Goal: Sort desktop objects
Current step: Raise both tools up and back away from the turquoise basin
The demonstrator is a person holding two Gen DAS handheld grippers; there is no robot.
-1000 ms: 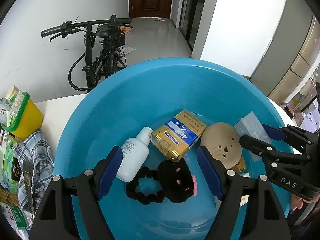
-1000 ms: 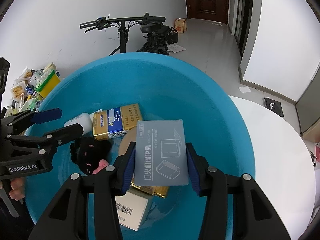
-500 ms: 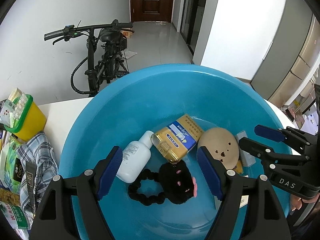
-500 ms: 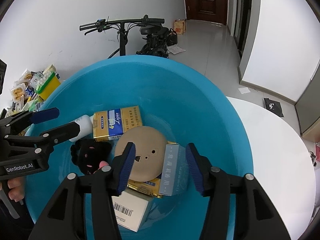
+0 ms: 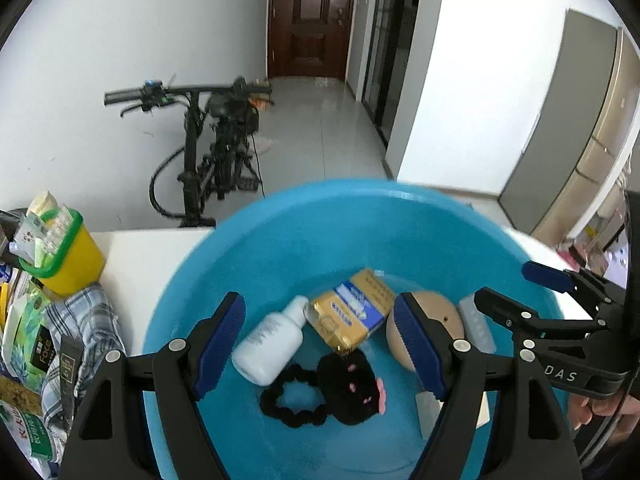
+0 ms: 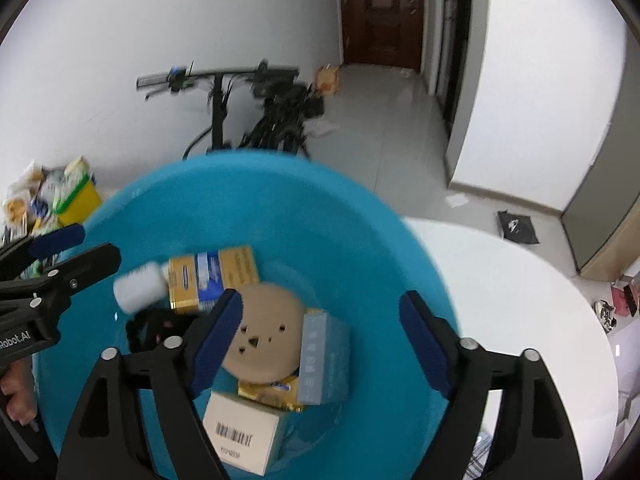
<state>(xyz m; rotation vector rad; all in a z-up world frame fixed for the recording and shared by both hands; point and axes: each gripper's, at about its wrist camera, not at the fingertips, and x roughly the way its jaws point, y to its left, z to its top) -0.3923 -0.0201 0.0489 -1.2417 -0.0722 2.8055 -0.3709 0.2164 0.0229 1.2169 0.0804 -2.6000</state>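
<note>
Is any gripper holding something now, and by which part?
Nothing is held. The left gripper is open; the right gripper is opening, above the grey box in the basin.

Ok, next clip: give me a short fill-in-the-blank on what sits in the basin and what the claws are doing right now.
1. All the sorted things lie inside a round basin coloured ____.
2. The white bottle lies on its side with its cap touching the ____ and blue box.
3. The right claw is opening and grips ____.
4. The tan disc rests between the gold and blue box and the ____ box.

Missing words: blue; gold; nothing; grey
</note>
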